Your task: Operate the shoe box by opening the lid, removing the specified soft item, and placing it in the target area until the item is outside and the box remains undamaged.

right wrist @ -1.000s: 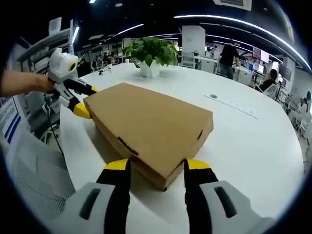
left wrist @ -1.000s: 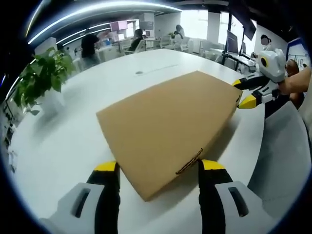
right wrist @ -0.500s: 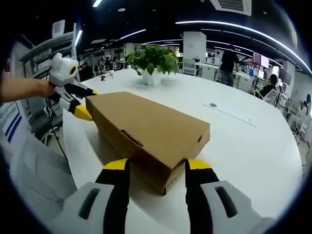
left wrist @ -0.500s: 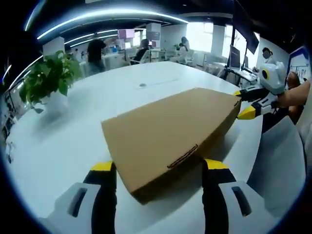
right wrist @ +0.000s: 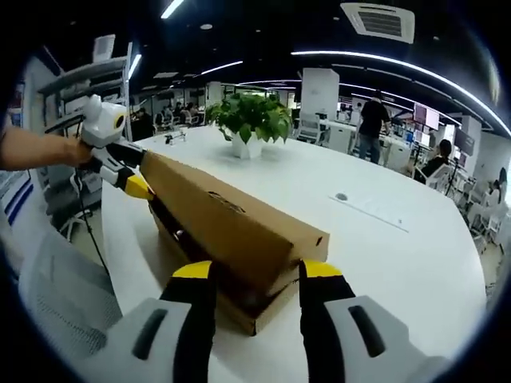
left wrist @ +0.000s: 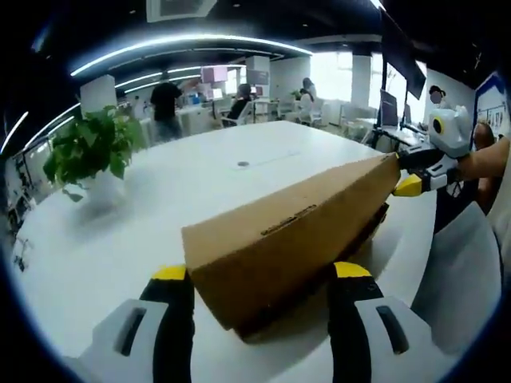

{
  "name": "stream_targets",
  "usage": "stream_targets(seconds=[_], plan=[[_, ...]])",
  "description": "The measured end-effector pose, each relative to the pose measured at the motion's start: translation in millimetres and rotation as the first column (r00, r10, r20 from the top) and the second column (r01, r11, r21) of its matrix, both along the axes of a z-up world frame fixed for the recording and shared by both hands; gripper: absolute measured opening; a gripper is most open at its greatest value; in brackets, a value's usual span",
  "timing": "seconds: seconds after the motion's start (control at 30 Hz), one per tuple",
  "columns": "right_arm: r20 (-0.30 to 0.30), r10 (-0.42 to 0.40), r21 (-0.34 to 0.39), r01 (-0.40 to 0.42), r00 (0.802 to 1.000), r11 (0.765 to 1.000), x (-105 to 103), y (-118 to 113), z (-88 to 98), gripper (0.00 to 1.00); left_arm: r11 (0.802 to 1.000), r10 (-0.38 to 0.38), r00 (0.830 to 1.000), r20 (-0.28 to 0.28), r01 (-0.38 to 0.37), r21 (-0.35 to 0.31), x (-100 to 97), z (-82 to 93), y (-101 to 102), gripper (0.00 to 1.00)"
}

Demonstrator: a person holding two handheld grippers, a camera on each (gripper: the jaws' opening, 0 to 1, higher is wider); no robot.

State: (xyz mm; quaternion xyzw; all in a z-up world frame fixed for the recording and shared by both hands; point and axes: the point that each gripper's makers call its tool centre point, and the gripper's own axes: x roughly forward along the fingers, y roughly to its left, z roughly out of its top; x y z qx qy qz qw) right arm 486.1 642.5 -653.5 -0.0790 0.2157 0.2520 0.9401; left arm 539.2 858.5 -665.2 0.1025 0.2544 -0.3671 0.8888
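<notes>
Currently both grippers, left gripper and right gripper, jaws spread, bracket opposite lid ends of the shoe box; lifting evenly avoids tearing; whether jaws touch cardboard is unclear.

Open-plan office, dark ceiling, long curved light strips overhead. Ceiling vent in right gripper view. Large white table, rounded edge. Potted green plant in white pot on table. Small round insert in tabletop. Bright windows at far wall. Desks, monitors, several people in background. Shelving near table's end.
</notes>
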Motion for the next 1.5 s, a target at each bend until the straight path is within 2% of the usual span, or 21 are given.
stream_targets(seconds=[0.53,0.83,1.0,1.33,1.5], plan=[[0.084,0.008,-0.022,-0.006,0.996,1.000,29,-11,30.9,0.29,0.997,0.071,0.996,0.062,-0.069,-0.029,21.2,30.7,-5,0.54],[0.118,0.012,-0.029,-0.008,0.993,1.000,49,-16,44.4,0.26,0.995,0.103,0.990,0.101,-0.103,-0.008,45.2,41.9,0,0.42],[0.131,0.016,-0.037,-0.012,0.991,0.999,57,-18,48.3,0.25,0.990,0.140,0.984,0.109,-0.139,-0.024,57.5,47.0,1,0.37],[0.151,0.017,-0.059,-0.009,0.988,0.998,76,-26,54.1,0.21,0.975,0.221,0.964,0.148,-0.221,-0.018,80.6,51.5,14,0.14],[0.154,0.012,-0.059,-0.003,0.988,0.998,82,-27,56.2,0.20,0.970,0.242,0.958,0.156,-0.241,-0.026,89.0,53.3,17,0.08]])
